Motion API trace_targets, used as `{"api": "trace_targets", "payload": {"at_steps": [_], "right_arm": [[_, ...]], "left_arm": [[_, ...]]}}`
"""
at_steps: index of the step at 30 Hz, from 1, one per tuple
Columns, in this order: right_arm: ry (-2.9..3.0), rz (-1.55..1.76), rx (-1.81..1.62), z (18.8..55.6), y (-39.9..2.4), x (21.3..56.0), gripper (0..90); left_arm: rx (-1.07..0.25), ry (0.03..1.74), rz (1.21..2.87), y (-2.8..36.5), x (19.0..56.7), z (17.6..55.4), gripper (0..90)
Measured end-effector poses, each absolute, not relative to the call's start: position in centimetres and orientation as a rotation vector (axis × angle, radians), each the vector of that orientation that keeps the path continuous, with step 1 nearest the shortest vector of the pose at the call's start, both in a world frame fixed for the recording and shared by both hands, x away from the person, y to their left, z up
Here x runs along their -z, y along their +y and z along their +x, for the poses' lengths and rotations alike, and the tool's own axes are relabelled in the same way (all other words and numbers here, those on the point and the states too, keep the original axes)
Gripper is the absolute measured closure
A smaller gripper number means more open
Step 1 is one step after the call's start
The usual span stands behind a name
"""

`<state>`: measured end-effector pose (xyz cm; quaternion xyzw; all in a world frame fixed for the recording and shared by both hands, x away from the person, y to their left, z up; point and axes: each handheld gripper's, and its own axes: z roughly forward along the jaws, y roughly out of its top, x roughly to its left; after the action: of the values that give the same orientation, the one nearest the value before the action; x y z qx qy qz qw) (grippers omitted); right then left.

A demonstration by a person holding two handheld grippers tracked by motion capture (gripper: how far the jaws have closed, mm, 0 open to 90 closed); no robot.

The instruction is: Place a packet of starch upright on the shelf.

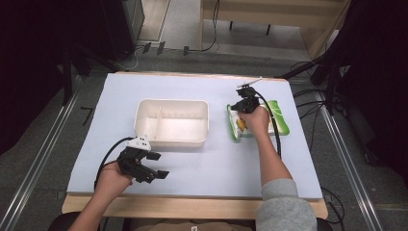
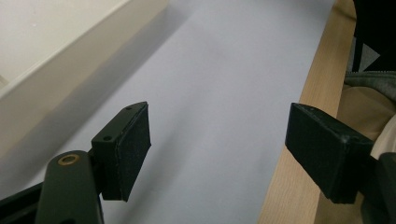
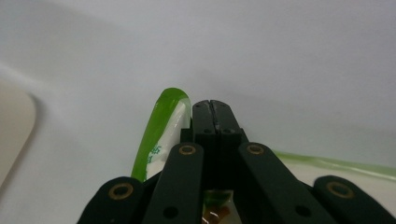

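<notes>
Right gripper [image 1: 246, 102] sits over the packet [image 1: 281, 118], jaws together, packet lying under and to either side of it. Tray [image 1: 172, 121] well off to its left. Left gripper [image 1: 156, 165] just in front of the tray, on the mat [image 1: 216, 163].

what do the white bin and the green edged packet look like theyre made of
White bin: likely moulded plastic, with smooth matt walls, rounded corners and a thin inner divider. Green-edged packet: seems to be a soft plastic film pouch, glossy, with a flat sealed green border and print on its white face. It lies under the right tongs, which are shut.
</notes>
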<state>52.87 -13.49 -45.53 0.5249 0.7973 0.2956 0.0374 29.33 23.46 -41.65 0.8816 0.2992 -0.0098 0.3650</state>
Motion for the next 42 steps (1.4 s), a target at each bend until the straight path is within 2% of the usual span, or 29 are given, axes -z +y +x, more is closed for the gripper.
{"api": "trace_targets", "payload": {"at_steps": [14,28,33,38,41,42], "right_arm": [[2.635,1.388,-0.963,47.3,-13.0,45.0,90.0],[2.742,1.250,-1.011,41.6,-15.3,45.1,90.0],[2.743,1.273,-1.024,40.9,-15.9,44.9,90.0],[2.681,1.279,-1.057,41.1,-16.9,43.2,84.9],[2.596,1.325,-1.086,41.5,-18.0,42.4,78.2],[2.563,1.347,-1.095,41.9,-18.5,42.2,73.0]], "left_arm": [[0.006,0.774,2.251,23.8,41.5,29.3,22.8],[0.006,0.769,2.268,23.5,41.5,29.2,22.8],[0.006,0.766,2.266,23.5,41.5,29.2,22.8],[0.006,0.767,2.262,23.5,41.4,29.2,22.8],[0.030,0.777,2.255,23.6,41.4,29.3,23.1],[0.030,0.777,2.255,23.6,41.4,29.3,23.1]]}}
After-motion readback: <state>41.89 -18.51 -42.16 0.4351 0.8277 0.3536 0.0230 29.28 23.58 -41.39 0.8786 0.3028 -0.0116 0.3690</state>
